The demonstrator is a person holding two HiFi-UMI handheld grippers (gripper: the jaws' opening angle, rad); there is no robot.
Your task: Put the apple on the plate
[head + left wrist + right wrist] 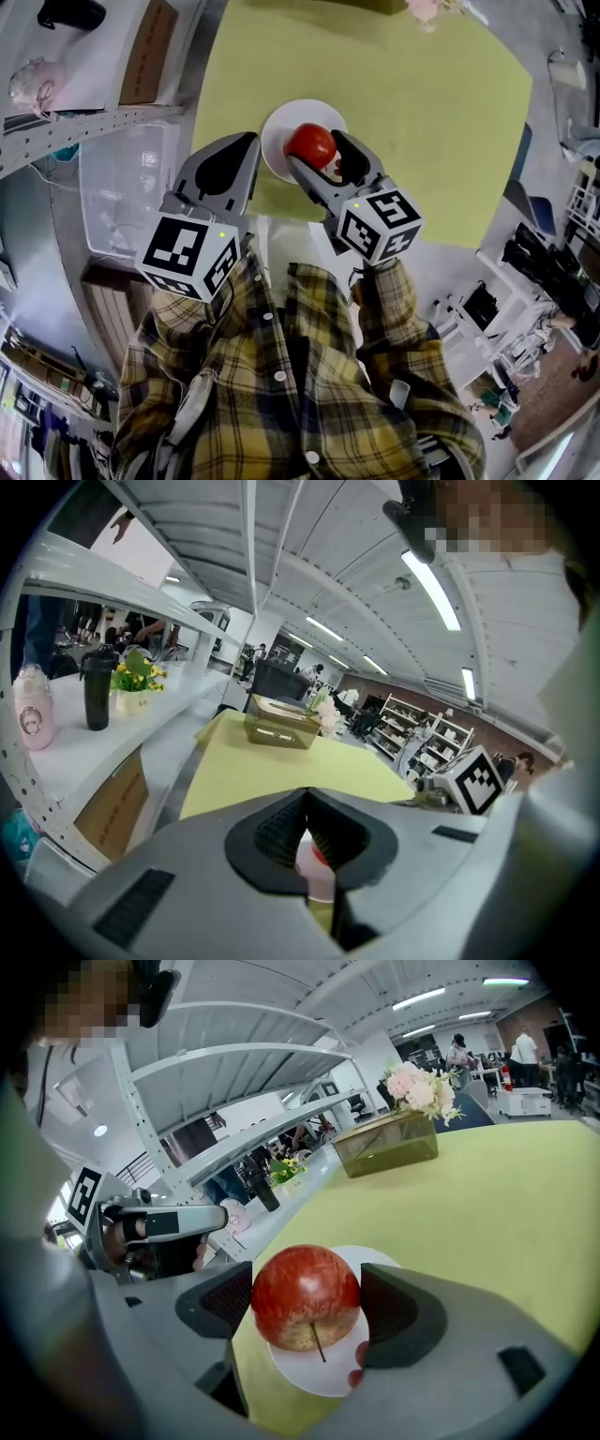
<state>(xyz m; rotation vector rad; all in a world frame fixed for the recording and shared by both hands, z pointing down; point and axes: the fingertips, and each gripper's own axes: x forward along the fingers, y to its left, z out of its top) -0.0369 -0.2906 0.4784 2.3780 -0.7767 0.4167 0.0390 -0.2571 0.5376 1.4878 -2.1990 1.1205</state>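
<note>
A red apple (311,145) is held between the pads of my right gripper (317,153), which is shut on it. It hangs over the near part of a white plate (281,127) on the yellow-green table (412,112). In the right gripper view the apple (306,1297) fills the gap of the right gripper (306,1305), its stem pointing toward the camera, with the plate (319,1380) just beneath it. Whether the apple touches the plate I cannot tell. My left gripper (234,157) is shut on nothing, left of the plate at the table's near edge; its pads (281,829) meet.
A clear plastic bin (127,187) sits beside the table at the left, under a white shelf (84,56). A box with pink flowers (386,1143) stands at the table's far end. A black bottle (96,688) and a pink one (33,719) stand on the shelf.
</note>
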